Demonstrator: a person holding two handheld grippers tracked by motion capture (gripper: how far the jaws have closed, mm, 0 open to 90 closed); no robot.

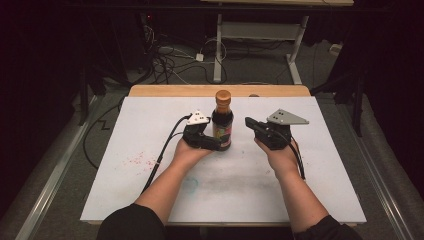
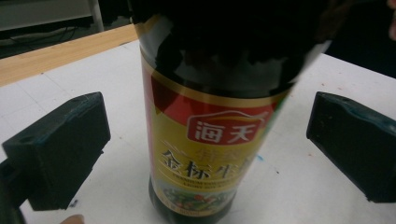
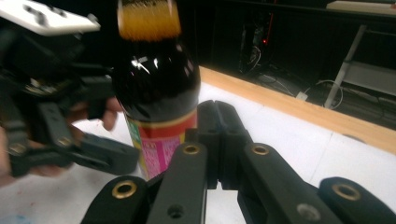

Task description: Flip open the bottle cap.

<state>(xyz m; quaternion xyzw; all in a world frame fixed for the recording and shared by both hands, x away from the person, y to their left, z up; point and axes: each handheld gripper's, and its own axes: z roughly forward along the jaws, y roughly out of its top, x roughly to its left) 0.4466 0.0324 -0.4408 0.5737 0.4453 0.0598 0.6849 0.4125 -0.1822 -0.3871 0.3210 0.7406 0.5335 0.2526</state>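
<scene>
High view | sauce bottle [image 1: 223, 120] stood upright mid-worktop [image 1: 150, 190] | left tongs [image 1: 212, 142] at its 9 o'clock, spread around it, pads apart from glass | right tongs [image 1: 250, 123] at 3 o'clock, pressed together, holding nothing

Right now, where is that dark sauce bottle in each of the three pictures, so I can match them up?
High view: the sauce bottle stands upright mid-table, between the left gripper and right gripper.
Left gripper view: centre, label facing the camera, between two open jaws.
Right gripper view: upper left, beyond the shut jaws.
Shared landmark: the wooden edge strip along the table's far side.
</scene>
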